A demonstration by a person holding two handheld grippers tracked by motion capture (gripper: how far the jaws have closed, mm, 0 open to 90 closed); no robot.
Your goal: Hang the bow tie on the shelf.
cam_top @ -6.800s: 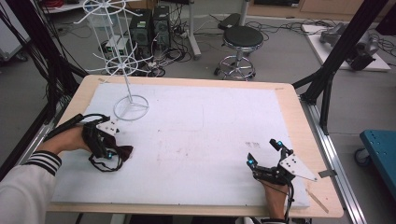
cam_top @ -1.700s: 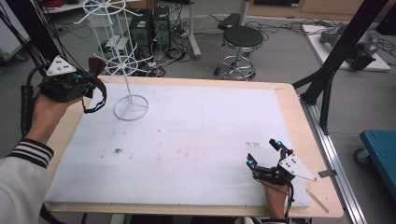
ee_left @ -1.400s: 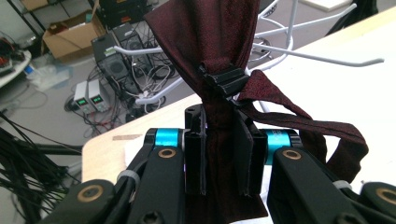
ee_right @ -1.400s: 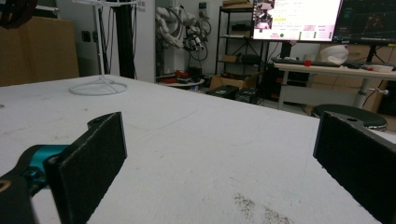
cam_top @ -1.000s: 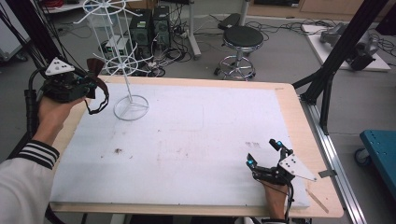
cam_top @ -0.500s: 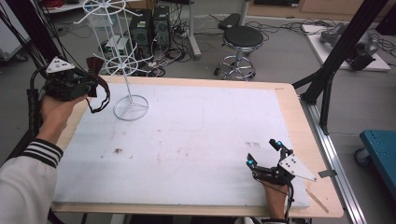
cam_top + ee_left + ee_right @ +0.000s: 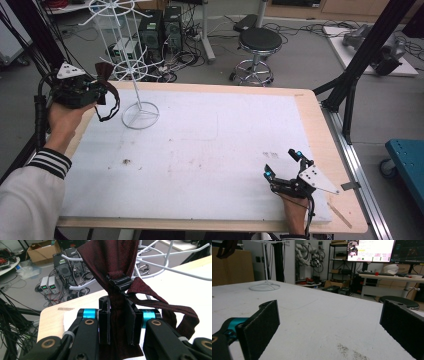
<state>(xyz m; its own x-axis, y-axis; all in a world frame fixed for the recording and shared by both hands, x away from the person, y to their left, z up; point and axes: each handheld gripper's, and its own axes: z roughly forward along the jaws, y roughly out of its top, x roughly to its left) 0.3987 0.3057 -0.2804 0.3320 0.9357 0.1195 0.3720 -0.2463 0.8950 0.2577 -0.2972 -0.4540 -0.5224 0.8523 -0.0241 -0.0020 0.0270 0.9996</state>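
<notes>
High view: we've lifted the bow tie (image 7: 105, 71), pinched by our left gripper (image 7: 98, 90), toward the rack (image 7: 134, 75) at two o'clock; right gripper (image 7: 284, 169) rests spread.

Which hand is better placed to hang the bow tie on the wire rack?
Left. The left gripper is shut on the dark red bow tie right beside the white wire rack; the right gripper rests open at the table's near corner.

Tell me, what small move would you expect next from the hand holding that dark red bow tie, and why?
Probably a short reach toward the white wire rack, to hook the strap over one of its arms. The left gripper is shut on the bow tie, held up beside the rack, with the strap dangling free. The right gripper rests open on the table.
</notes>
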